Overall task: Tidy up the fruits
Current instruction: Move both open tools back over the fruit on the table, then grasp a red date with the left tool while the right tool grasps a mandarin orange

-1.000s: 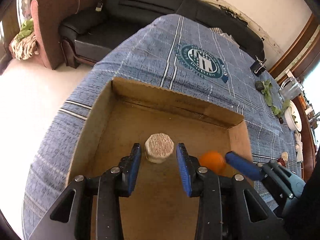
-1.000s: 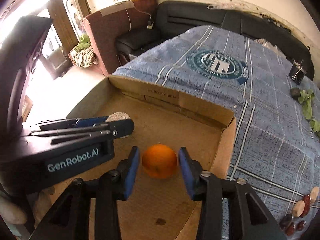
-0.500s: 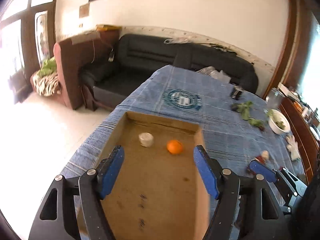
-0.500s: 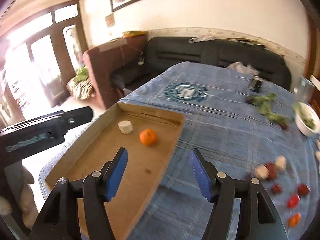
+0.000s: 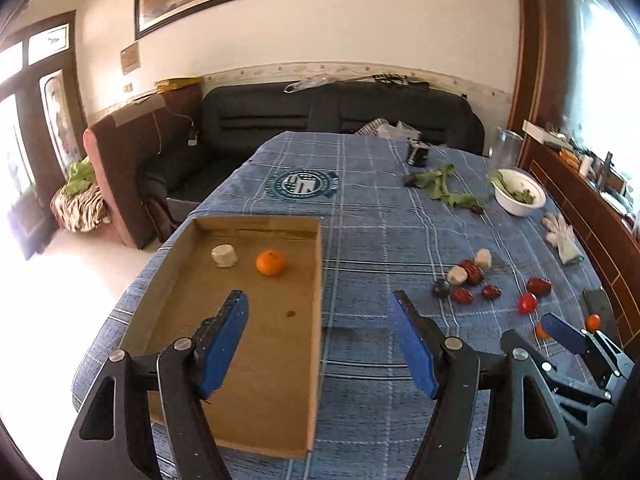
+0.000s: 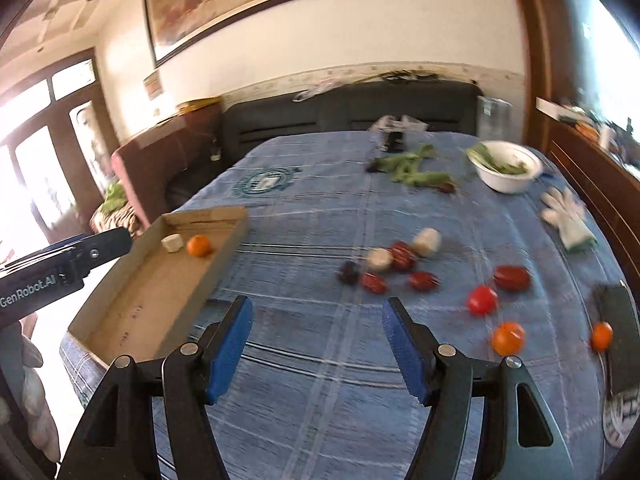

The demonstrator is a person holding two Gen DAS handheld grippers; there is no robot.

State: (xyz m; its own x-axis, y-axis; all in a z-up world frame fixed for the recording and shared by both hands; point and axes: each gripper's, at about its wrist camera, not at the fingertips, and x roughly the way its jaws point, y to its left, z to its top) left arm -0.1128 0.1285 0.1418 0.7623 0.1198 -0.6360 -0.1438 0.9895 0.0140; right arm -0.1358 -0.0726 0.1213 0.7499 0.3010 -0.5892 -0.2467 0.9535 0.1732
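A shallow cardboard tray (image 5: 280, 380) (image 6: 224, 248) lies on the blue checked tablecloth. In it rest an orange (image 5: 271, 263) (image 6: 199, 246) and a pale round piece (image 5: 224, 256) (image 6: 172, 243). My left gripper (image 5: 320, 336) is open and empty, raised over the tray's near right side. My right gripper (image 6: 318, 336) is open and empty above bare cloth. To the right lie several loose fruits: dark red ones (image 6: 401, 256), a red tomato (image 6: 482, 300), small oranges (image 6: 508, 337) and pale pieces (image 6: 426, 241).
A white bowl of greens (image 6: 505, 166) and loose leaves (image 6: 412, 168) sit at the far side. A white glove (image 6: 568, 220) lies at the right. A dark flat object (image 6: 620, 344) lies by the right edge. A black sofa stands beyond the table.
Both grippers let go of the pale piece and the orange in the tray, opened wide, and pulled back and up. The right one swung right toward the loose fruits.
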